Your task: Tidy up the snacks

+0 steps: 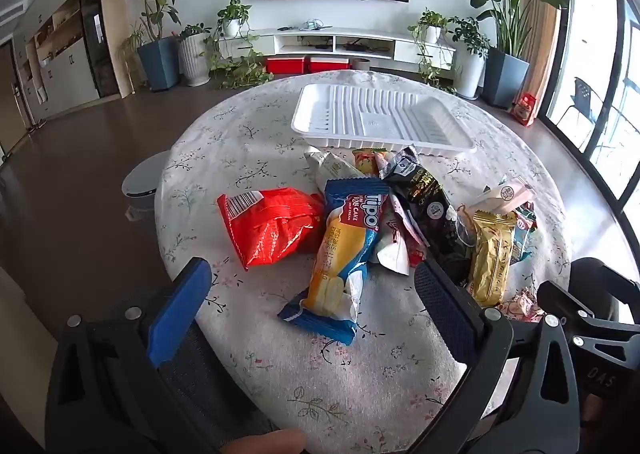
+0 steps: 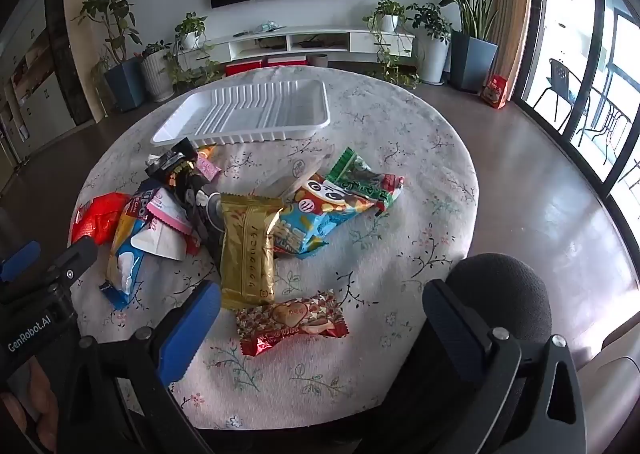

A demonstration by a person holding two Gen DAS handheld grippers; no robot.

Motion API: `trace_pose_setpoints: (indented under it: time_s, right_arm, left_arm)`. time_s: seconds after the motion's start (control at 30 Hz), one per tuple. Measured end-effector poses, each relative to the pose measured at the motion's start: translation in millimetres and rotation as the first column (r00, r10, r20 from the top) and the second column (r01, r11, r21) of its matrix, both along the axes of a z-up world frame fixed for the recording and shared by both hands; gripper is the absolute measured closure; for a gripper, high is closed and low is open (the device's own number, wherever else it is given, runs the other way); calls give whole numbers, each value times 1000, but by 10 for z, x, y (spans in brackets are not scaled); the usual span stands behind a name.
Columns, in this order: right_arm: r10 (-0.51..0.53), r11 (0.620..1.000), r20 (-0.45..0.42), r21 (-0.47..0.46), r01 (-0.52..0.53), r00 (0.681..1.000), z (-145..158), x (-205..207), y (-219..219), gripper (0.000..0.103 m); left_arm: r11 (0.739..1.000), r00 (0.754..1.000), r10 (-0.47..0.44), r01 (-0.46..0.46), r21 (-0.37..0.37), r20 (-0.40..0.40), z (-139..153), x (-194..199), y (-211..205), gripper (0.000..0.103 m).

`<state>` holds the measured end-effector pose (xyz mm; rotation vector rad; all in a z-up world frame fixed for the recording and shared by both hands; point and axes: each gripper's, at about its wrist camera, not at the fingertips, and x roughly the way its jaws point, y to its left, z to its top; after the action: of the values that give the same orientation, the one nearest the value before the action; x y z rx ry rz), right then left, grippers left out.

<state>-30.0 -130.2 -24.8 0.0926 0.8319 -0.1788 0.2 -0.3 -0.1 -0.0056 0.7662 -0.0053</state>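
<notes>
A pile of snack packets lies on a round table with a floral cloth (image 1: 248,134). In the left wrist view I see a red bag (image 1: 272,226), a blue Tipo roll cake packet (image 1: 340,254), a black packet (image 1: 432,206) and a gold packet (image 1: 490,258). An empty white ribbed tray (image 1: 380,116) sits behind the pile. My left gripper (image 1: 312,294) is open, just in front of the Tipo packet. In the right wrist view my right gripper (image 2: 320,314) is open above a red heart-print packet (image 2: 292,322). The gold packet (image 2: 248,250), a blue packet (image 2: 316,222), a green packet (image 2: 364,182) and the tray (image 2: 248,114) lie beyond it.
The left gripper's body (image 2: 44,282) shows at the left edge of the right wrist view. A black rounded chair back (image 2: 504,290) stands at the table's near right edge. A grey bin (image 1: 144,182) stands on the floor left of the table. Plants and a TV stand line the far wall.
</notes>
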Motion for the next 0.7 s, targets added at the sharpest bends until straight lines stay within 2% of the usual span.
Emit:
trace_pose_setpoints:
  time_s: [0.7]
  right_arm:
    - [-7, 1000, -19, 12, 7, 1000, -37, 10, -24, 0]
  left_arm:
    - [1000, 1000, 3, -3, 28, -6, -55, 1, -13, 0]
